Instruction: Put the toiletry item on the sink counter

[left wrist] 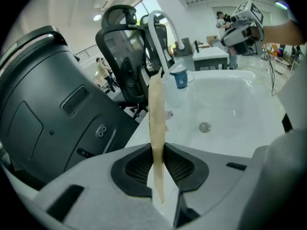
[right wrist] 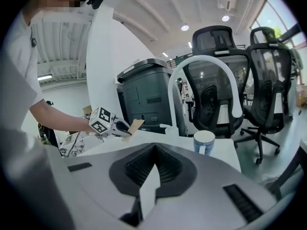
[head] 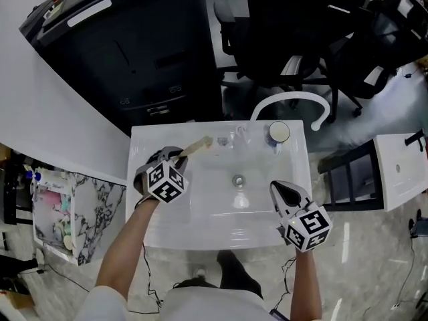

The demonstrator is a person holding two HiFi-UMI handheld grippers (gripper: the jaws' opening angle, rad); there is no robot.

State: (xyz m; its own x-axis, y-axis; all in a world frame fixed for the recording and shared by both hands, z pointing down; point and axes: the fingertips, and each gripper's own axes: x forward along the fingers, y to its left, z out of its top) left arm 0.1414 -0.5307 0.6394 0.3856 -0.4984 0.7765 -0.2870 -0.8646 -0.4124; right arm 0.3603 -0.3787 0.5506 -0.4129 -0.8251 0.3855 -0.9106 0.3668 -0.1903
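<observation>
Over the sink's (head: 144, 199) back-left rim, the packet (head: 196, 147) is pinched by its near end in the left gripper (head: 175, 156). Its free end points toward the back ledge. That hold looks chosen so the long free part can be laid flat on the counter once the jaws let go. It is not yet set down, as far as I can judge; contact with the ledge cannot be made out.

The right gripper (head: 284, 191) hangs at the front right rim, jaws together on nothing. It is well apart from the packet, probably kept back to leave the left side free. A cup (head: 278, 132) stands on the back ledge by the faucet (head: 291, 99), away from the likely landing spot.

The left gripper view alone shows the grip itself: the packet (left wrist: 156, 128) is seen edge-on, a thin tan strip with a pad pressing each face. The head view gives its place over the sink and drain (head: 237, 180). From the side, the right gripper view shows the packet's (right wrist: 134, 126) broad face, which the edge-on view hides.
</observation>
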